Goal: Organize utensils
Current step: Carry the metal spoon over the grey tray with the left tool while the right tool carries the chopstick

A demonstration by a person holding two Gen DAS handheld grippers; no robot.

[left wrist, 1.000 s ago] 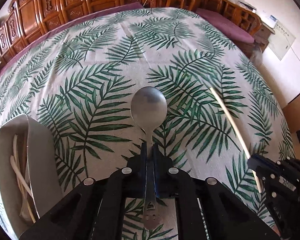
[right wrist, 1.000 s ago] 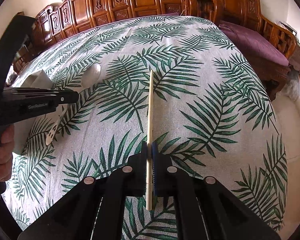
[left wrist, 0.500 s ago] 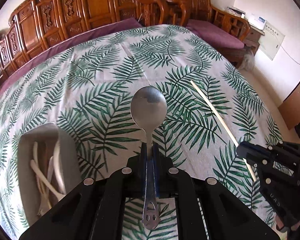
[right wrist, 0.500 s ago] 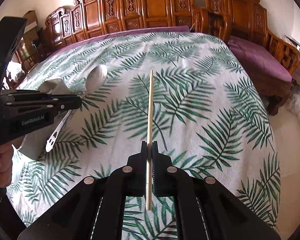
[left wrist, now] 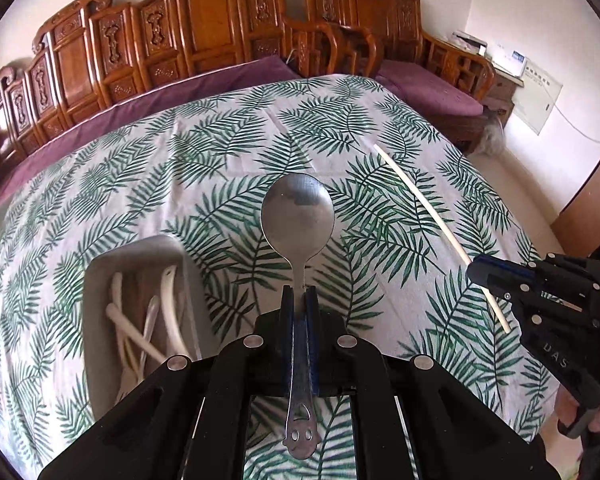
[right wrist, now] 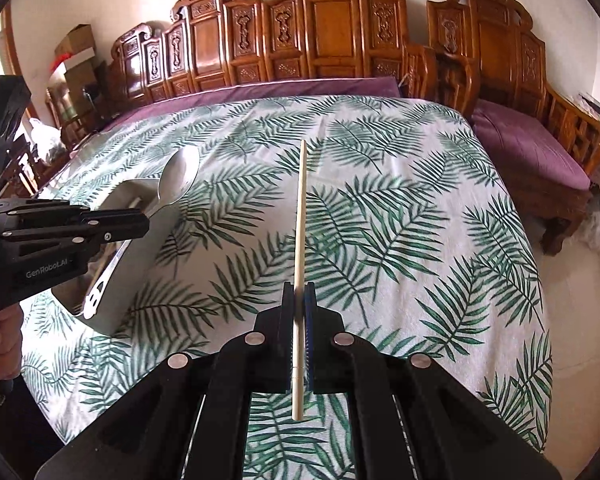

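Observation:
My left gripper [left wrist: 299,292] is shut on the neck of a steel spoon [left wrist: 298,216], bowl pointing forward, held in the air above the leaf-print tablecloth. My right gripper [right wrist: 299,290] is shut on a pale wooden chopstick [right wrist: 301,216] that sticks out ahead of it, also lifted off the cloth. In the left wrist view the right gripper [left wrist: 476,274] and the chopstick [left wrist: 420,204] appear at the right. In the right wrist view the left gripper [right wrist: 144,220] and the spoon [right wrist: 178,180] are at the left, over a grey tray [right wrist: 136,256].
The grey tray [left wrist: 100,272] lies on the cloth at lower left and holds several white utensils [left wrist: 136,328]. Carved wooden benches [right wrist: 332,40] with purple cushions [right wrist: 528,144] ring the table's far and right sides. A person's hand [right wrist: 0,340] grips the left tool.
Both grippers have risen with the spoon and the chopstick still held. The table looks farther below, and more of the tray and the benches has come into view.

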